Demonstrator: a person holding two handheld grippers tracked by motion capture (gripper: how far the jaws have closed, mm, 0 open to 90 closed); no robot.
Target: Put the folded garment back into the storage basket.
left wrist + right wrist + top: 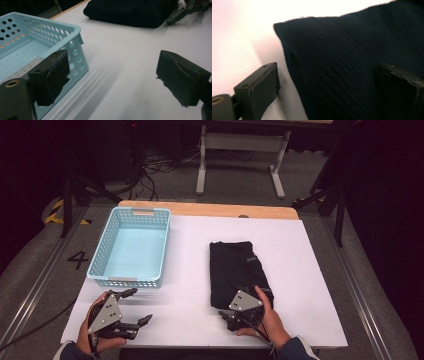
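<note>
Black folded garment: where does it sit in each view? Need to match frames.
High view: black folded garment lies right of centre on the white table, its near end at the right gripper.
Left gripper view: top centre, far across the table.
Right gripper view: centre to right, its corner between the open jaws.
Shared landmark: the white table.
</note>
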